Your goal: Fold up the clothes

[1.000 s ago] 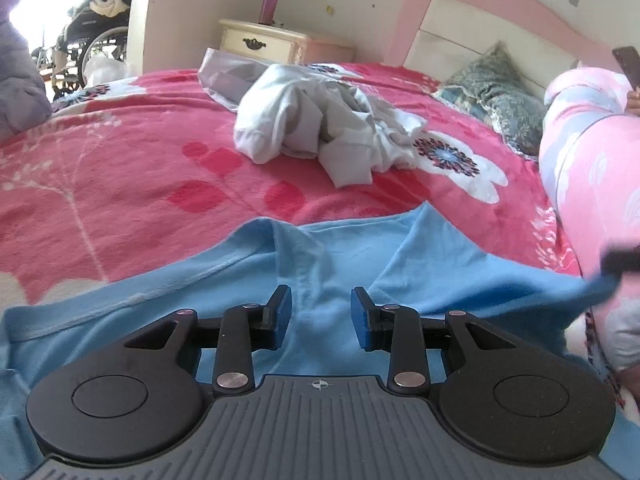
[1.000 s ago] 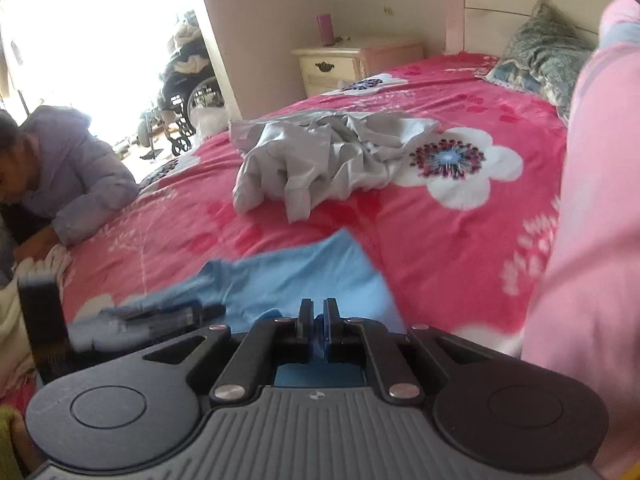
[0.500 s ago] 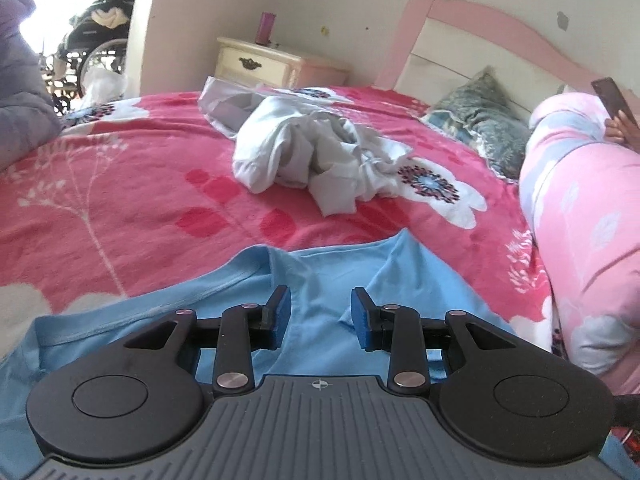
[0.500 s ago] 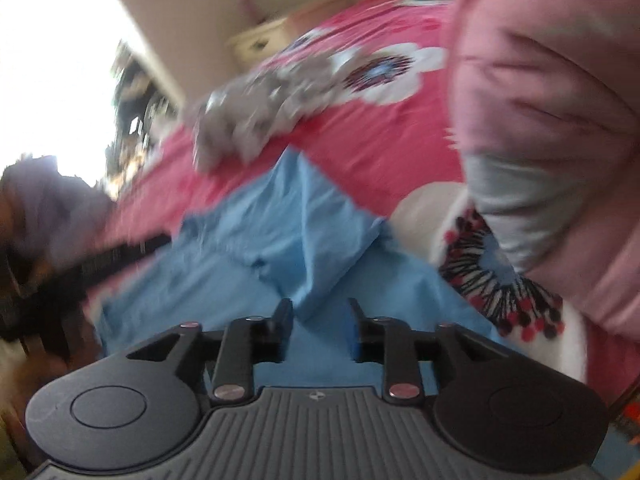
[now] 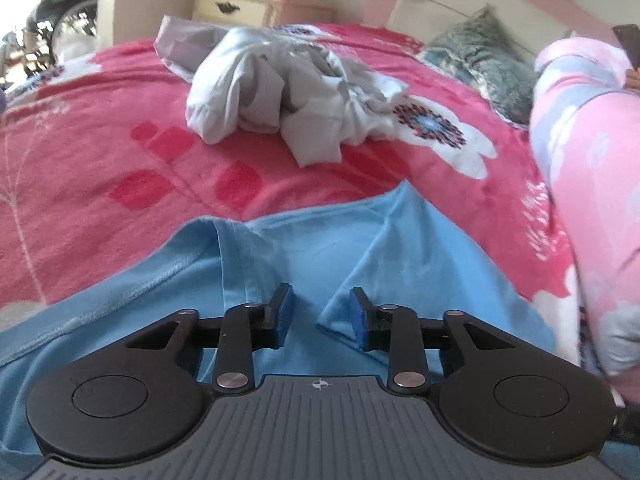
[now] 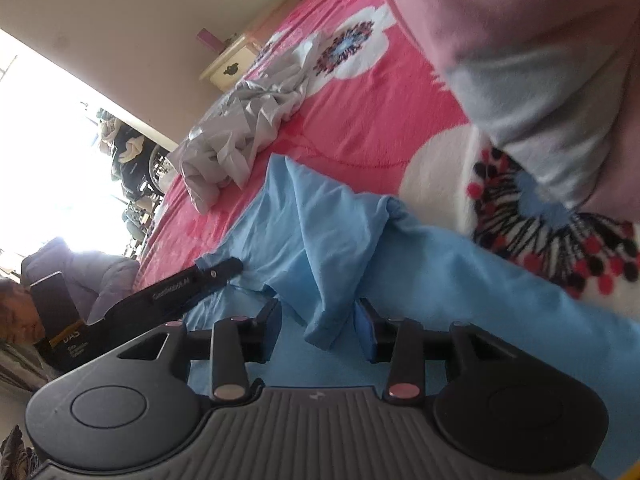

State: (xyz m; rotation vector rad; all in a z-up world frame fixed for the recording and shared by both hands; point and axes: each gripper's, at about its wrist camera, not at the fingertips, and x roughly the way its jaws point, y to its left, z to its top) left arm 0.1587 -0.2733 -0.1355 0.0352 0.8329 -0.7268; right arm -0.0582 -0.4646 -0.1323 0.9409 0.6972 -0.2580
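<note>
A light blue shirt [image 5: 328, 240] lies spread on the red floral blanket [image 5: 100, 160], one sleeve folded over its body. My left gripper [image 5: 321, 312] hovers low over it. Its jaws are closing; the folded sleeve corner lies between the blue pads, which stay apart. In the right wrist view my right gripper [image 6: 319, 326] is tilted over the same shirt [image 6: 320, 220]. Its jaws are opening around a loose sleeve fold that neither pad presses. The left gripper [image 6: 216, 276] shows there too, at the shirt's far edge. A crumpled grey garment [image 5: 288, 92] lies beyond.
A person in pink floral clothes [image 5: 580, 160] sits at the right bed edge holding a phone [image 5: 628, 44]. A patterned pillow [image 5: 484, 64] and a cream nightstand [image 5: 248, 4] stand behind. Another person in a lilac jacket [image 6: 80, 276] leans at the left side, near a wheelchair [image 6: 140, 160].
My right gripper went from shut to open, rolled and sank onto the blue shirt. The left gripper moved forward and its jaws narrowed.
</note>
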